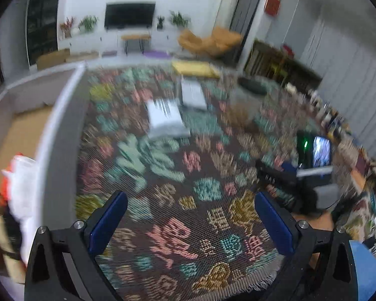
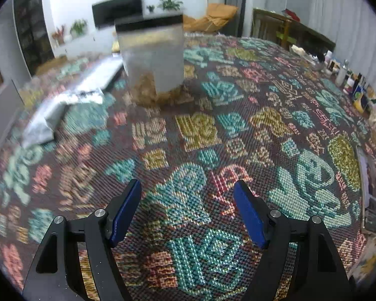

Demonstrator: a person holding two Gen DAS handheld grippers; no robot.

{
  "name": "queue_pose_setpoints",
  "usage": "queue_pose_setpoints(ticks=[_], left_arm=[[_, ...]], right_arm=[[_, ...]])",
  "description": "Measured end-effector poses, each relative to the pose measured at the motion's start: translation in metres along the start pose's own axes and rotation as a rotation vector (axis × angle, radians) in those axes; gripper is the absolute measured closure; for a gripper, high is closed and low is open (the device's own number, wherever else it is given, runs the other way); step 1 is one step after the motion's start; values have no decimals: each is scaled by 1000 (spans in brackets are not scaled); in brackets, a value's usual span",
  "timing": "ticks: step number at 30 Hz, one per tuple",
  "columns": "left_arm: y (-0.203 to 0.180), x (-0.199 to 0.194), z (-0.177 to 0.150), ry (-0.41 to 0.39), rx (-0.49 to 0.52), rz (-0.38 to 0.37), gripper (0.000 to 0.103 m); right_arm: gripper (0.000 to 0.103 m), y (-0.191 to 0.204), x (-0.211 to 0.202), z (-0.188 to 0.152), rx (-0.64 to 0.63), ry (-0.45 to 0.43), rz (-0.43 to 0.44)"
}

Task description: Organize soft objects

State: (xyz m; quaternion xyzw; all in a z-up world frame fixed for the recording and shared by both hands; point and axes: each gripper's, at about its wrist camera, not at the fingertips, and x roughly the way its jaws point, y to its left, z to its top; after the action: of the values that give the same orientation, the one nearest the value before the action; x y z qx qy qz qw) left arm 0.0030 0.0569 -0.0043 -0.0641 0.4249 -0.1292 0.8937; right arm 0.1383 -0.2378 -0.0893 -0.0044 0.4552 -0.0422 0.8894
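Hovering over the multicoloured woven patterned rug [image 1: 188,188], both grippers are tilted downward, nothing gripped or touched. Left gripper [image 1: 190,223] jaws are spread wide; right gripper [image 2: 188,210] jaws are parted less widely. Two folded pale grey-blue cloths [image 1: 166,119] are seen far ahead on the rug, mid-scene, motion-blurred.
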Motion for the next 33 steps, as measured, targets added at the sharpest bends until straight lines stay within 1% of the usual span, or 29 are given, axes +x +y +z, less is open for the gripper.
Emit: queue_pose_setpoints(ticks=[1,4,7,9,11,14,16,17,19,22,23,24,26,28,29,30,31,32,33], left_arm=[[1,11,-3,20,-7,9,2],[9,37,-8,64,-46,47,2],[26,55,-8,88,-103,80,2],[31,69,-1,91,-144,84,2],[36,79,15,75,-185,79,2],[38,94,42,64,-200,81,2],[35,108,66,52,-178,76,2],[32,118,81,41,-149,83,2],[29,138,101,41,-101,102,2],[28,175,123,99,-39,141,2],[29,192,129,131,-25,154,2],[29,201,130,149,-16,163,2],[34,226,133,201,3,216,3],[39,234,135,199,-5,247,3],[40,233,137,183,-9,249,6],[44,230,138,158,-18,249,14],[46,227,138,141,-24,239,32],[48,222,137,124,-22,243,39],[50,216,135,124,-20,258,39]], right_arm=[[23,-5,-2,-2,7,-10,5],[19,-13,3,-1,44,1,29],[18,-14,1,-3,34,0,20],[17,-15,1,-3,37,0,24],[16,-13,0,-3,36,0,26],[16,-8,-5,-6,35,0,27],[16,-8,-5,-6,35,0,26],[16,-8,-5,-6,35,0,26],[16,-8,-5,-6,35,0,26],[16,-8,-5,-6,35,0,27],[15,-8,-4,-6,35,0,27],[15,-7,-5,-6,35,0,27],[15,-7,-4,-6,35,0,27],[15,-7,-4,-6,36,0,27],[15,-7,-4,-5,35,0,27],[15,-7,-4,-5,35,0,27],[15,-7,-4,-5,35,0,27],[14,-7,-4,-5,35,1,28],[14,-7,-4,-5,35,1,28]])
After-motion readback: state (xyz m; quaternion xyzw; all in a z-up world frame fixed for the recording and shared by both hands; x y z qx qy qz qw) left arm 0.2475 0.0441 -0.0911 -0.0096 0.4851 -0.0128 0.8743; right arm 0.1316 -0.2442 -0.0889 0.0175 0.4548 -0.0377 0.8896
